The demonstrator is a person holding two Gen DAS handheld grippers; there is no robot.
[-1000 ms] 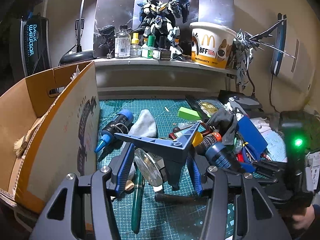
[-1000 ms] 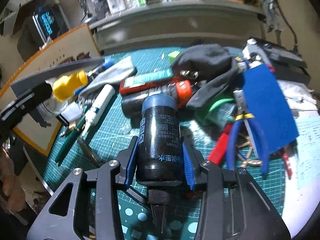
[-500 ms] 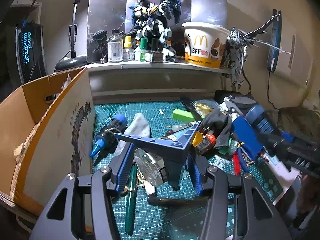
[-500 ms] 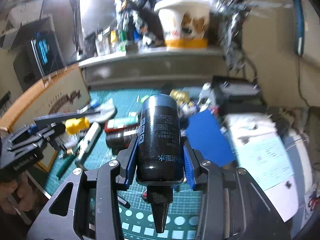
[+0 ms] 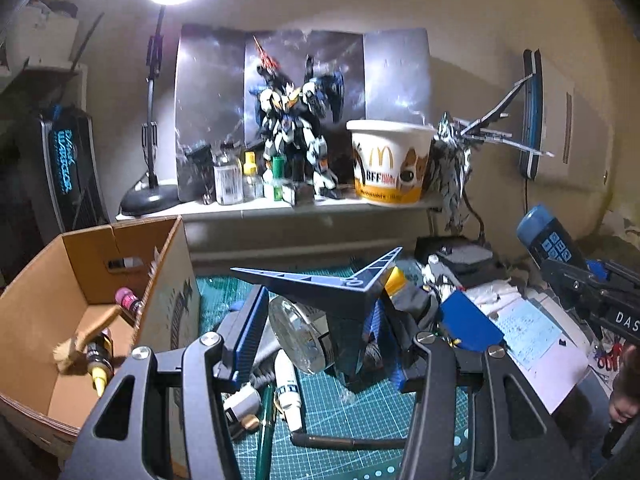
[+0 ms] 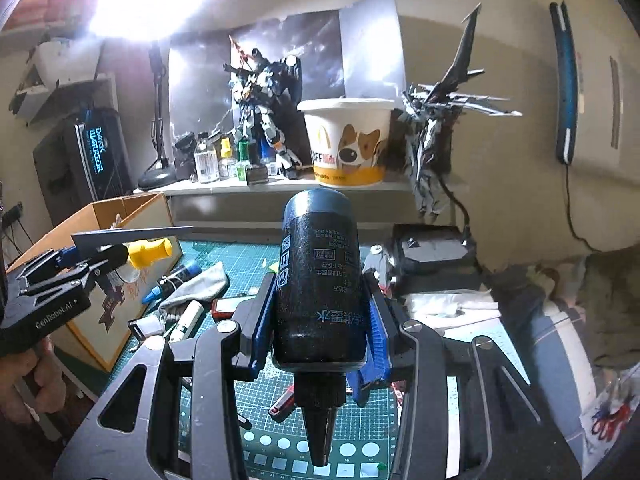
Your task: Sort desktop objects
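My left gripper [image 5: 316, 320] is shut on a blue triangular plastic piece [image 5: 332, 290], held above the green cutting mat [image 5: 360, 408]. A clear round part [image 5: 296, 336] hangs under the piece and a yellow part [image 5: 394, 280] shows behind it. In the right wrist view the left gripper [image 6: 80, 264] is at the left with this load, beside the cardboard box [image 6: 120, 208]. My right gripper [image 6: 320, 292] is shut on a black ink bottle [image 6: 320, 272], whose nozzle points back at the camera. The left wrist view shows that bottle [image 5: 548, 240] at the right, raised over the clutter.
The open cardboard box [image 5: 52, 276] at the left holds a brush [image 5: 84, 340] and small bottles. Pens, a white tube [image 5: 288, 384], a blue card [image 5: 472, 320] and papers litter the mat. A shelf behind carries model figures, a paper bucket [image 5: 390, 160] and a lamp.
Both grippers have risen with their loads and tipped upward, so the wall and lamp now fill the views. The box's inside has come into sight on the left.
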